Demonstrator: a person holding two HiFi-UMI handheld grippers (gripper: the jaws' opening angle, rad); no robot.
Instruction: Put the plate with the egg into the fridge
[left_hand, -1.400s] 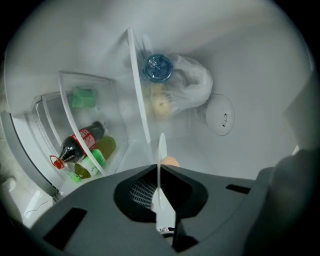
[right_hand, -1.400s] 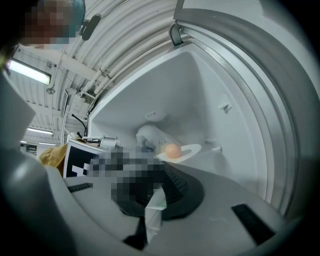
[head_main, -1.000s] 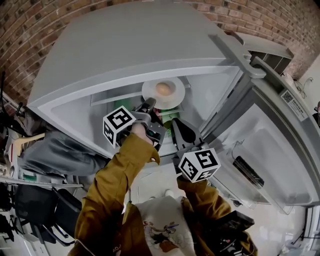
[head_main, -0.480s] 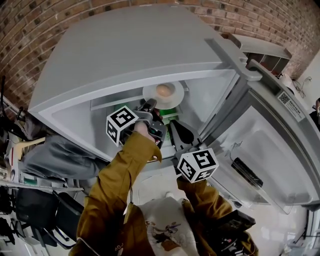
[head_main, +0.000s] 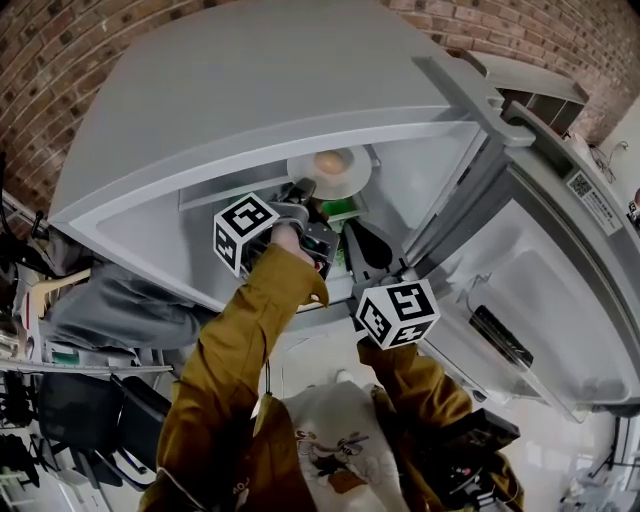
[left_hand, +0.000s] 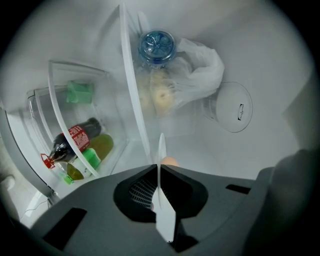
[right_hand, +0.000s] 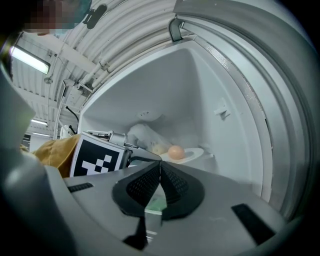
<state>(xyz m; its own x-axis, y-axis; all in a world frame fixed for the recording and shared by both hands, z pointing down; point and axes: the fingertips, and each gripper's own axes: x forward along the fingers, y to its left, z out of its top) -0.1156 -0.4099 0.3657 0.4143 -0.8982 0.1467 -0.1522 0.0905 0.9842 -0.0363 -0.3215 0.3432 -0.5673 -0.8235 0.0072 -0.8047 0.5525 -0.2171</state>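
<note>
Brick wall (head_main: 60, 60) behind a grey fridge (head_main: 270, 90), with its door (head_main: 560, 290) swung open to the right. Left gripper (head_main: 300, 192) reaches into the top compartment. In the left gripper view its jaws (left_hand: 159, 167) are nearly together, pinching the near rim of a white plate (left_hand: 161, 150), seen edge-on as a thin line between them.

In the head view the plate (head_main: 362, 165) sits flat and face up, and runs from the jaws toward the back wall of the fridge. Can't tell if its underside touches the shelf. Egg (head_main: 328, 161) lies on its side near the plate's middle, and it peeks just past the jaw tips in the left gripper view (left_hand: 170, 161).

Beyond the plate are a clear shelf (left_hand: 132, 75), a white plastic bag (left_hand: 202, 65) and a blue-capped bottle (left_hand: 156, 45).

Right gripper (head_main: 365, 250) hangs at the fridge opening, just right of the left one. Its jaws (right_hand: 160, 164) are closed together with nothing in them, aimed at the plate (right_hand: 192, 154) and egg (right_hand: 175, 152).
</note>
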